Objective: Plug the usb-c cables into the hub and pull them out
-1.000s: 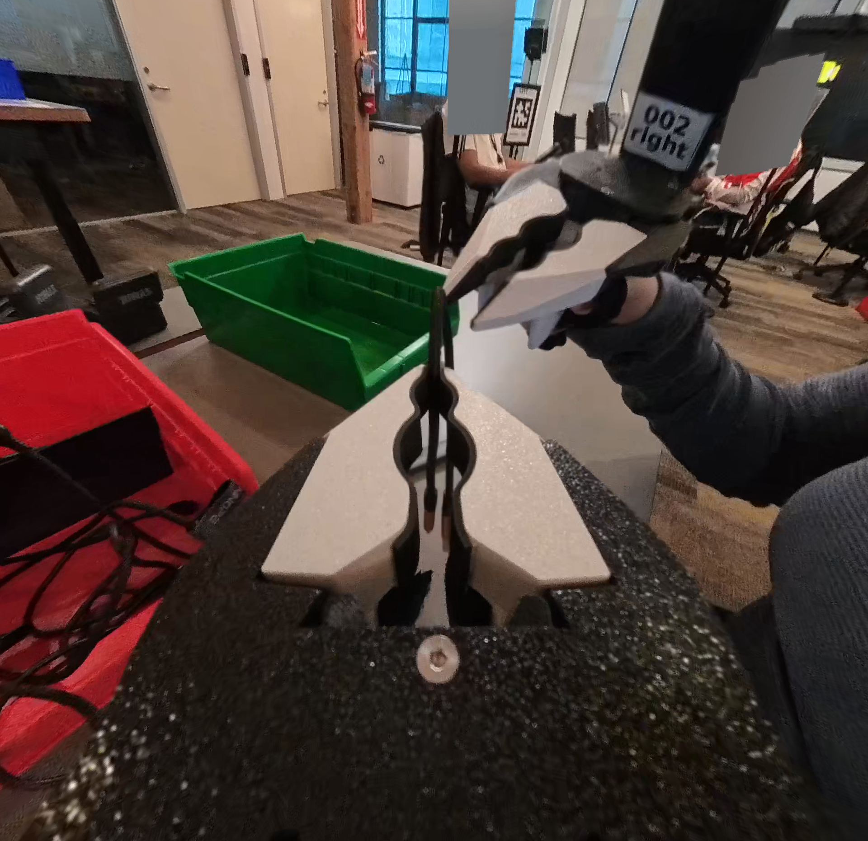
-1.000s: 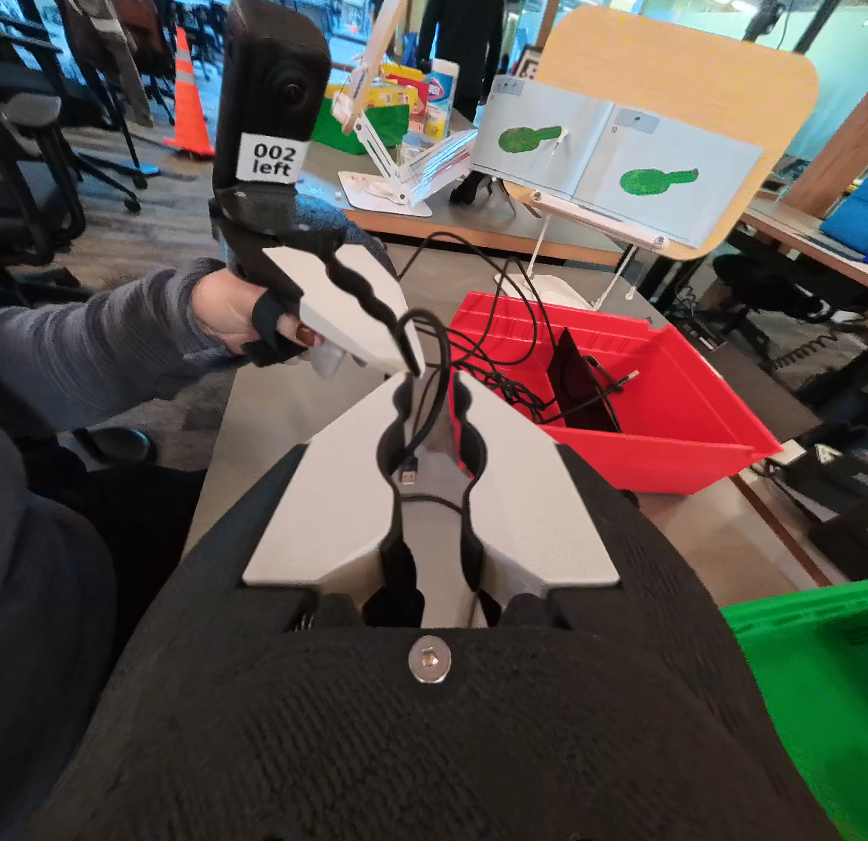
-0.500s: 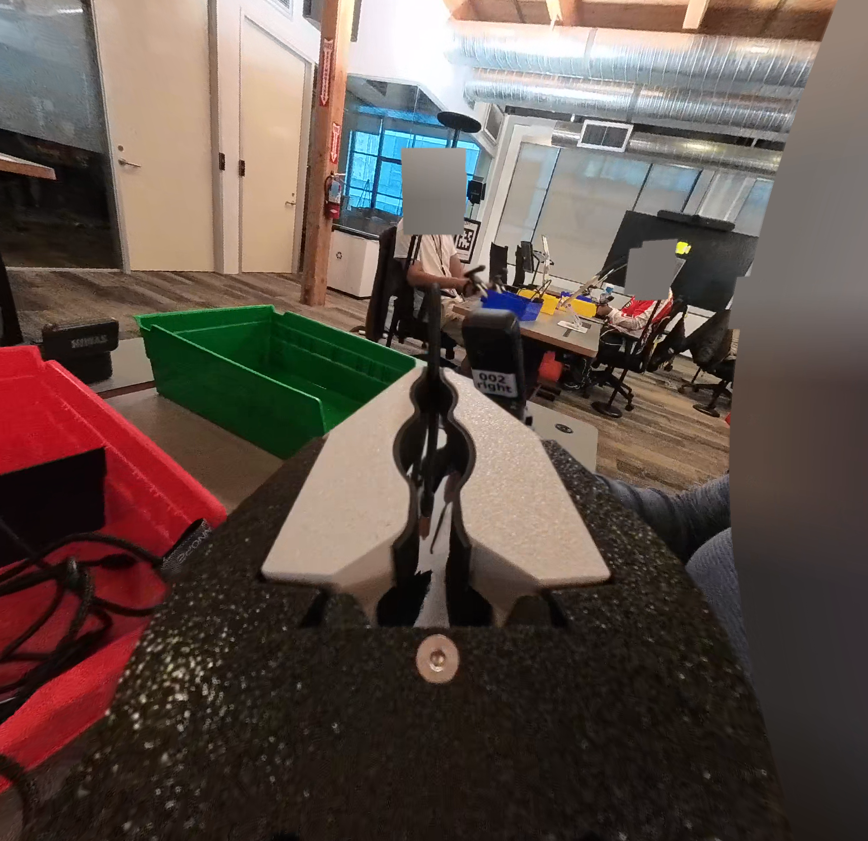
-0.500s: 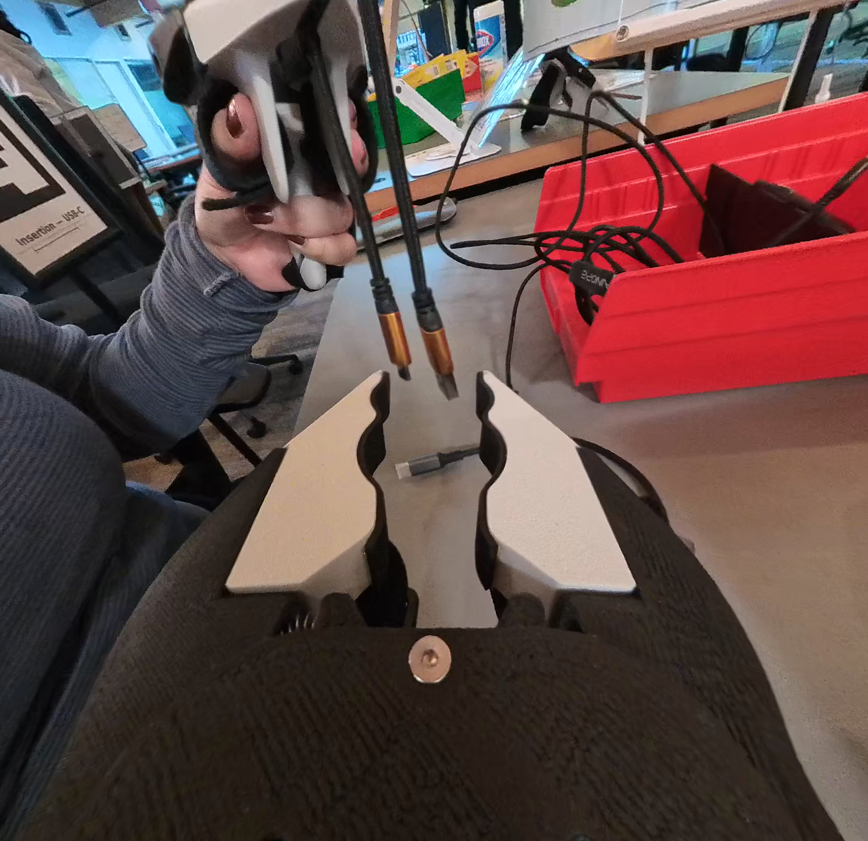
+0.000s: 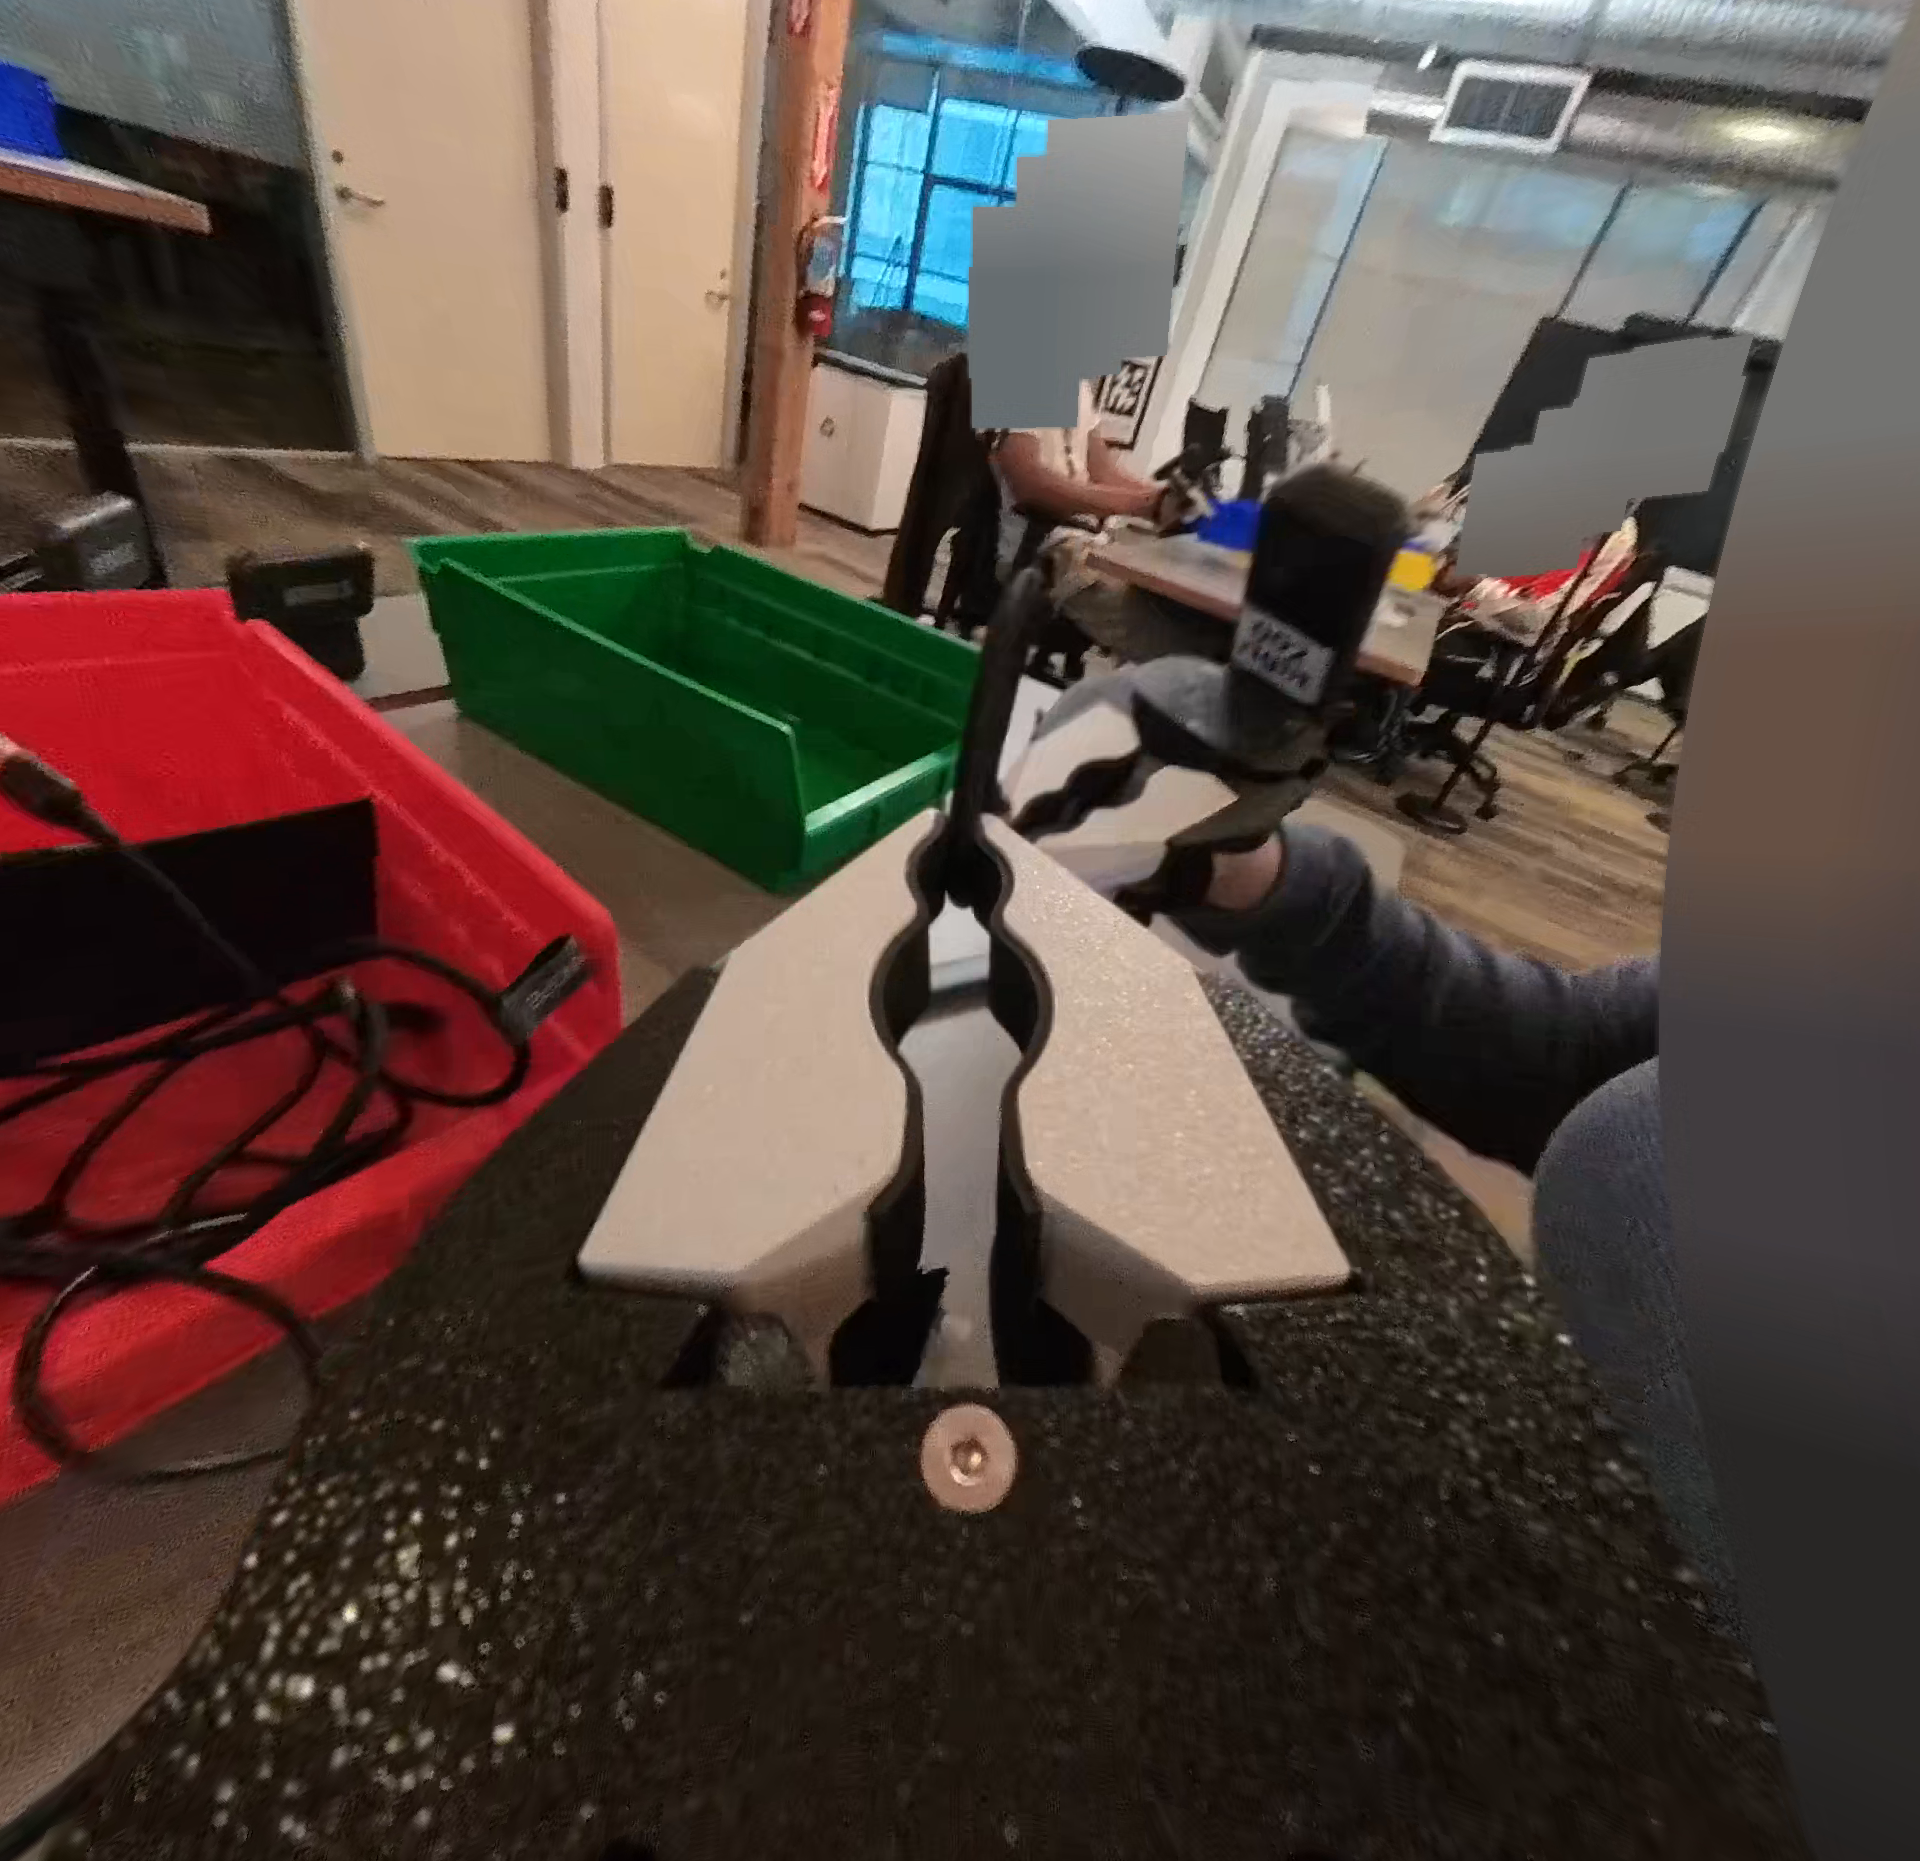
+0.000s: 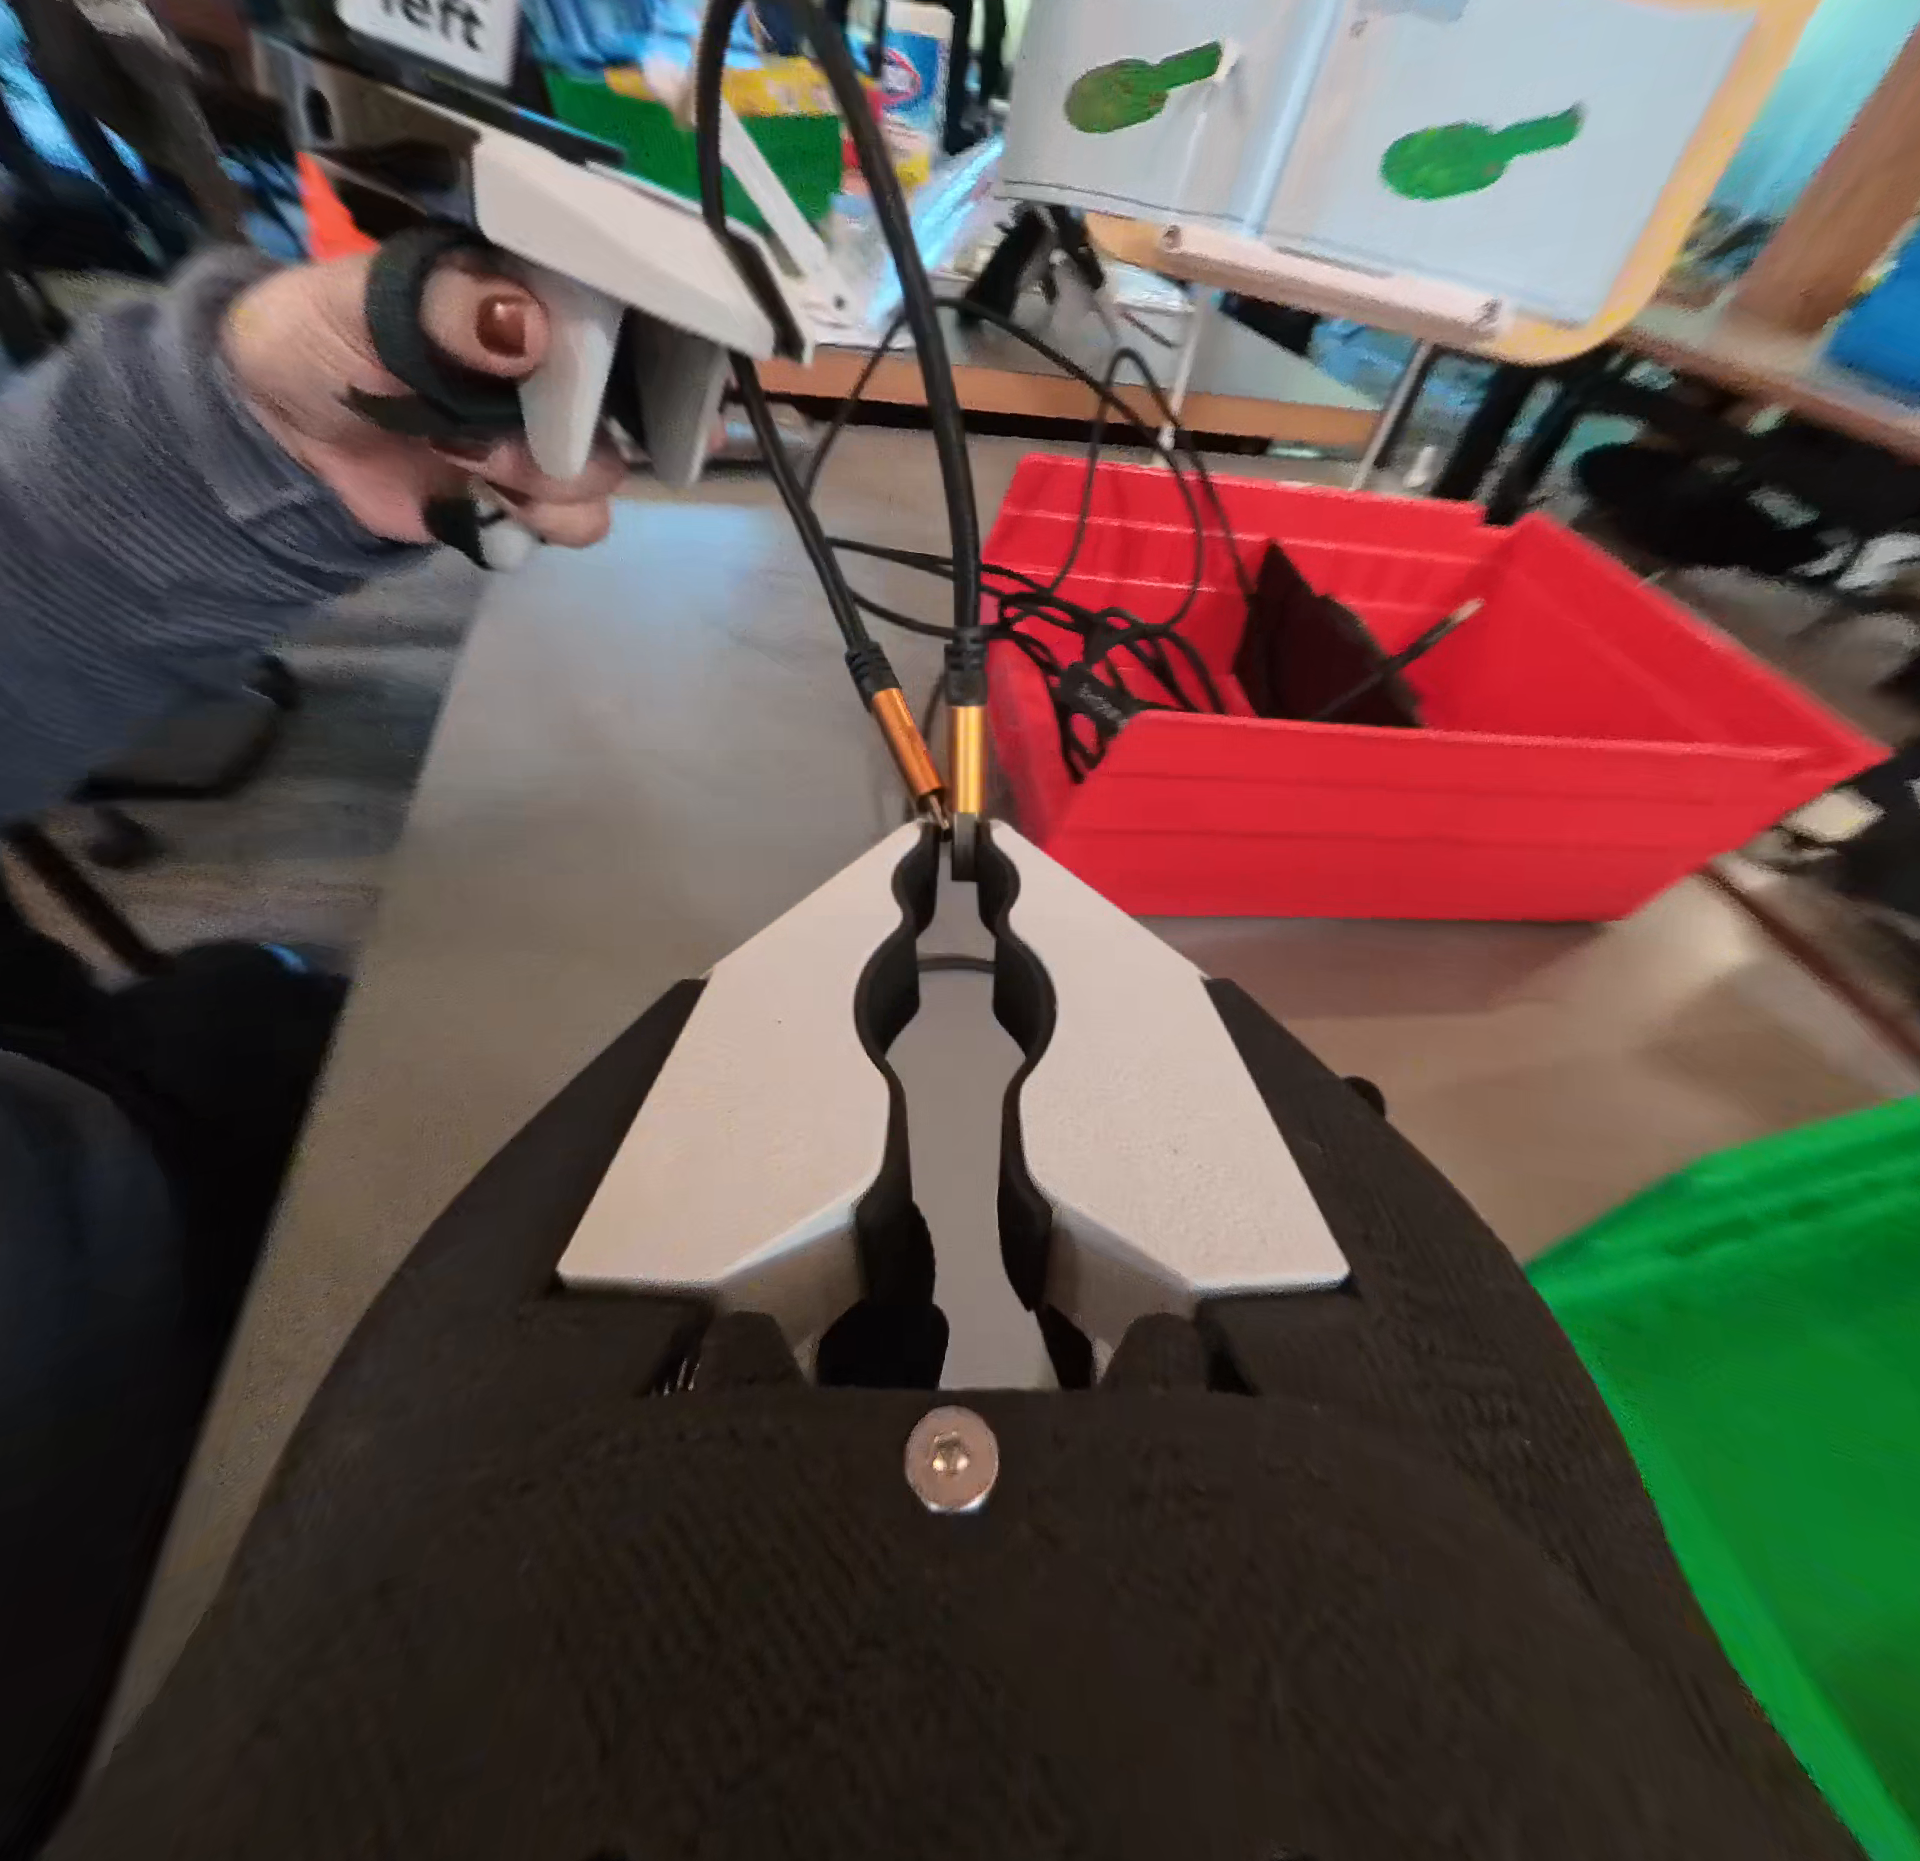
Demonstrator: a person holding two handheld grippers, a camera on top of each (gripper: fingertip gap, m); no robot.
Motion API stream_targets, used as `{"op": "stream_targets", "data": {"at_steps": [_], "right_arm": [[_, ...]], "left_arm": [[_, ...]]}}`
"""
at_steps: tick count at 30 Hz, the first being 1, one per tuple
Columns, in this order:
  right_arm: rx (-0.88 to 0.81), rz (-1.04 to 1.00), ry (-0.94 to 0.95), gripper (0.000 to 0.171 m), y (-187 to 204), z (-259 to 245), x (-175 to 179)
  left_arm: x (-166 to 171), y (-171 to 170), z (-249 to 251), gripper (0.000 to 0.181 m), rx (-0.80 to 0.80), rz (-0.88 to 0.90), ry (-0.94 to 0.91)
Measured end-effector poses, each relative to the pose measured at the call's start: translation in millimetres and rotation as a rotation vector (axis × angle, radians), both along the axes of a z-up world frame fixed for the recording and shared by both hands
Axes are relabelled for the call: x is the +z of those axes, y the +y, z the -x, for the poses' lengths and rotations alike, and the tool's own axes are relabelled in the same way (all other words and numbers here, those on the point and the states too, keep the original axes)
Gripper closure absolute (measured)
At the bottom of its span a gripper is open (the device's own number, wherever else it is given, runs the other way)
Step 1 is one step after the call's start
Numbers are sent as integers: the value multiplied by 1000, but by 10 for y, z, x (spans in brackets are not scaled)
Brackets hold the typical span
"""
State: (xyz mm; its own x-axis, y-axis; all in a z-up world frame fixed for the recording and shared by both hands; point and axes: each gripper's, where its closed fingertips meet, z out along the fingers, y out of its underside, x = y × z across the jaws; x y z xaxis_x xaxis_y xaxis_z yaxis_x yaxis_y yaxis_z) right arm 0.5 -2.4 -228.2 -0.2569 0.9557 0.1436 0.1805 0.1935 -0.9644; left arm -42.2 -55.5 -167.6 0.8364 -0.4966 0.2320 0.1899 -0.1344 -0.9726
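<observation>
Now your left tongs [image 6: 774, 341] are pinching the looped cable [image 6: 940, 481] overhead, while your right tongs [image 6: 958, 845], open half a second ago, are clamping its gold plug [image 6: 967, 762].

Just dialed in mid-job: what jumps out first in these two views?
The doubled black cable hanging from the shut left gripper, its two copper plugs meeting the right gripper, which pinches one plug's tip. Behind sits the red bin of tangled cables, with a green bin beyond.

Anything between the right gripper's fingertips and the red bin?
Right wrist view: only bare grey tabletop separates the right gripper from the red plastic bin.
</observation>
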Motion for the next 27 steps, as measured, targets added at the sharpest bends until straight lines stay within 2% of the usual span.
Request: {"op": "stream_targets", "data": {"at_steps": [4,9,10,11,12,13,16,18,22,27], "right_arm": [[-32,-191,-27,166,68,-72,59],[-42,-305,-6,166,95,-94,151],[-76,-369,0,166,142,-101,172],[-120,-448,7,166,208,-115,197],[-160,-525,14,166,268,-134,225],[-191,-591,21,166,309,-152,253],[-252,-767,34,166,381,-181,313],[-258,-886,11,166,392,-179,306],[-184,-1079,-93,166,329,-150,195],[-106,-1258,-134,167,172,-146,152]], "left_arm": [[-183,-18,-14,181,57,24,155],[-243,13,34,179,103,69,147],[-238,22,83,171,148,68,164],[-199,18,144,146,207,46,184],[-133,-11,160,129,240,11,198],[-33,-53,147,126,263,-43,202],[186,-137,-41,125,290,-177,253],[181,-84,-225,126,277,-202,374],[16,158,-578,127,175,-203,661],[-292,440,-682,152,110,-155,974]]}}
